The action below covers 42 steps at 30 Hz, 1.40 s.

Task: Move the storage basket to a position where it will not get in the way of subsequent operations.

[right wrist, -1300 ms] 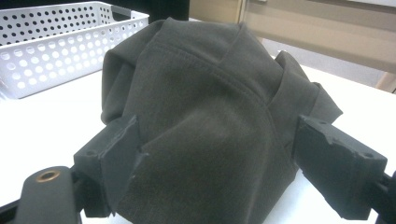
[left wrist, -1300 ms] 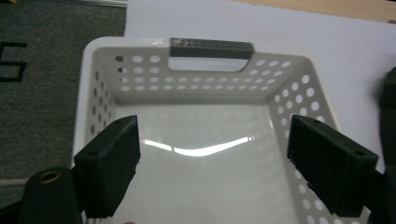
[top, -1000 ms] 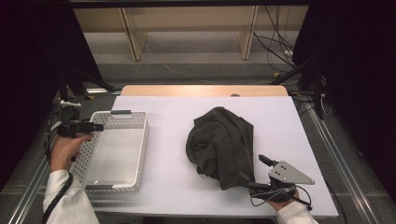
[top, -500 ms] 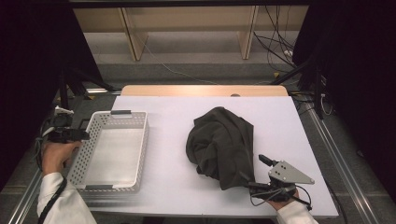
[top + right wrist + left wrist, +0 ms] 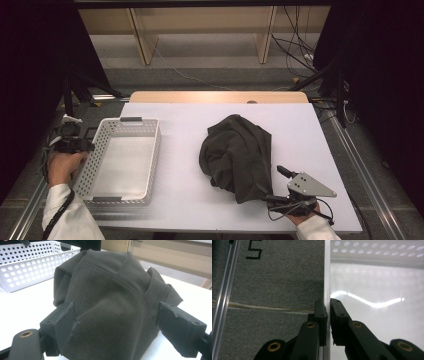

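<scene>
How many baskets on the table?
1: the white perforated basket at the table's left, its left wall clamped by the left tongs. The dark garment could hide nothing basket-sized.

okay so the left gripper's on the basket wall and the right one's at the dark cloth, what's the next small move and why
Probably close the right gripper on the cloth: its jaws stand wide with the cloth's near edge between them, while the left gripper, just closed, already clamps the basket wall.
</scene>
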Each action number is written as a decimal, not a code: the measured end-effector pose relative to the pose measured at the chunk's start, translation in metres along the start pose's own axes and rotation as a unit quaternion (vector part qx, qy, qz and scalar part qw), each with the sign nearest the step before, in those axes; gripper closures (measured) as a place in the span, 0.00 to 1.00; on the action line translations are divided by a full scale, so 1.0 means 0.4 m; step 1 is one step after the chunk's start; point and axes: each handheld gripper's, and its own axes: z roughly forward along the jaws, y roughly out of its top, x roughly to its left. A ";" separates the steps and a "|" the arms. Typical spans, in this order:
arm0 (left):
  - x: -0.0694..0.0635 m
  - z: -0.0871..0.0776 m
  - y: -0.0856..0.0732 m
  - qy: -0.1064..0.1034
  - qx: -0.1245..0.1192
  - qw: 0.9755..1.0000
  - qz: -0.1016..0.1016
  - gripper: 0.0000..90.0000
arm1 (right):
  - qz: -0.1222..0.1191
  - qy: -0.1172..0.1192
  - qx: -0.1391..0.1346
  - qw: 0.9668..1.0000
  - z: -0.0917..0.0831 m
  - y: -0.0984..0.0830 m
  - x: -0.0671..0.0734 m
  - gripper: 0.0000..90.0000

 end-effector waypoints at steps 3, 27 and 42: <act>-0.011 0.007 0.006 0.008 -0.009 1.000 0.000 0.93 | -0.001 0.000 0.000 1.000 0.000 0.000 0.000 0.19; -0.071 0.039 0.030 0.012 -0.048 0.999 0.018 0.92 | -0.002 0.000 0.001 1.000 0.001 0.001 0.001 0.19; -0.120 -0.029 0.053 -0.037 -0.083 0.996 0.023 0.53 | -0.002 -0.001 0.001 1.000 0.001 0.000 0.001 0.19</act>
